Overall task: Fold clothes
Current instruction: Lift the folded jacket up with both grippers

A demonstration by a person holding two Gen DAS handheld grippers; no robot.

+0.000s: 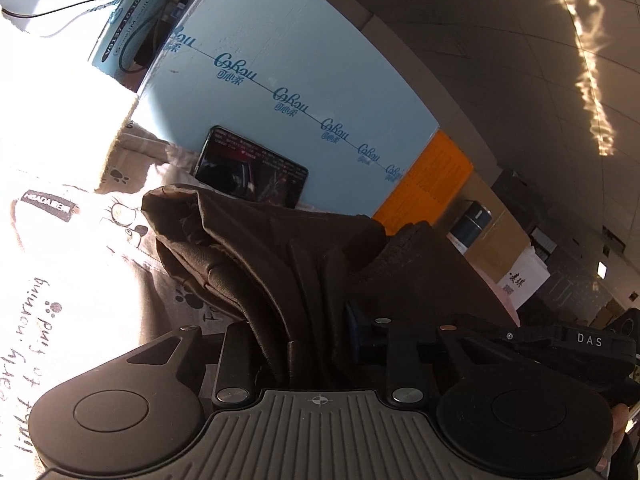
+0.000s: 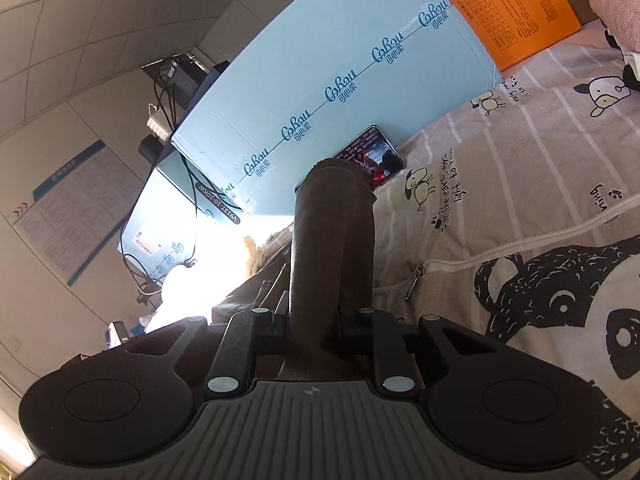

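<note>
Here, at the bottom of each frame, the left gripper [image 1: 316, 344] and right gripper [image 2: 316, 332] both pinch the dark garment [image 1: 280, 256], tilted upward; it rises mid-frame above the printed bedsheet [image 2: 520, 168], phone [image 2: 376, 156] and blue box [image 1: 288, 60] beyond.

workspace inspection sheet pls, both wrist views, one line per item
surface: bedsheet with stripes and cartoon animal prints, glare-washed at the left wrist view's left edge
job's things: dark brown garment, bunched, held up off the sheet by both grippers
clutter: phone with lit screen leaning on the light blue carton; orange box; pink towel
grippers: left hand-held gripper shut on the garment; right hand-held gripper shut on a narrow roll of it
cables: black cables hanging over the carton's far end
surroundings: wall poster; tiled ceiling; stacked boxes in the background
</note>
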